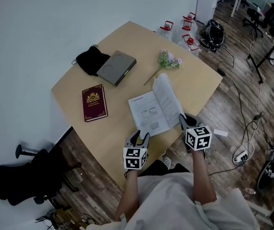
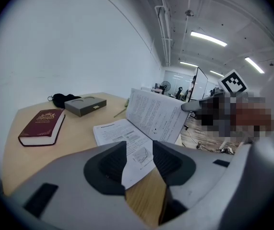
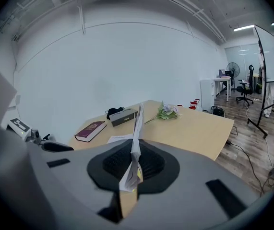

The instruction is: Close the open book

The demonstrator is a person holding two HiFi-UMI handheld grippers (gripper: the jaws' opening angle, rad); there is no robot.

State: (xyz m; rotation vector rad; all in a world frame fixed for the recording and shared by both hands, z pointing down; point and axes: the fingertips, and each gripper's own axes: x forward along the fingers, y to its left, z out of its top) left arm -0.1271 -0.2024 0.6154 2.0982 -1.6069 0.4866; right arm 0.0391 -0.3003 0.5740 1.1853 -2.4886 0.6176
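The open book (image 1: 148, 111) lies on the wooden table (image 1: 103, 138) with its left page flat. Its right half (image 1: 168, 96) is lifted steeply, and my right gripper (image 1: 184, 120) is shut on that half's lower edge. In the right gripper view the pages (image 3: 137, 123) stand edge-on, pinched between the pads of the right gripper (image 3: 133, 164). My left gripper (image 1: 140, 136) sits at the flat page's near corner. In its own view the left gripper (image 2: 140, 152) has parted jaws, with the page corner (image 2: 136, 164) showing through the gap. The raised half (image 2: 156, 111) leans beyond them.
A dark red book (image 1: 94, 102) lies left of the open one. A grey box (image 1: 116, 67), a black pouch (image 1: 91, 60) and a flower sprig (image 1: 169, 60) sit at the far side. Red-capped bottles (image 1: 189, 30) and cables (image 1: 242, 104) are on the floor, and an office chair (image 1: 17, 176) stands left.
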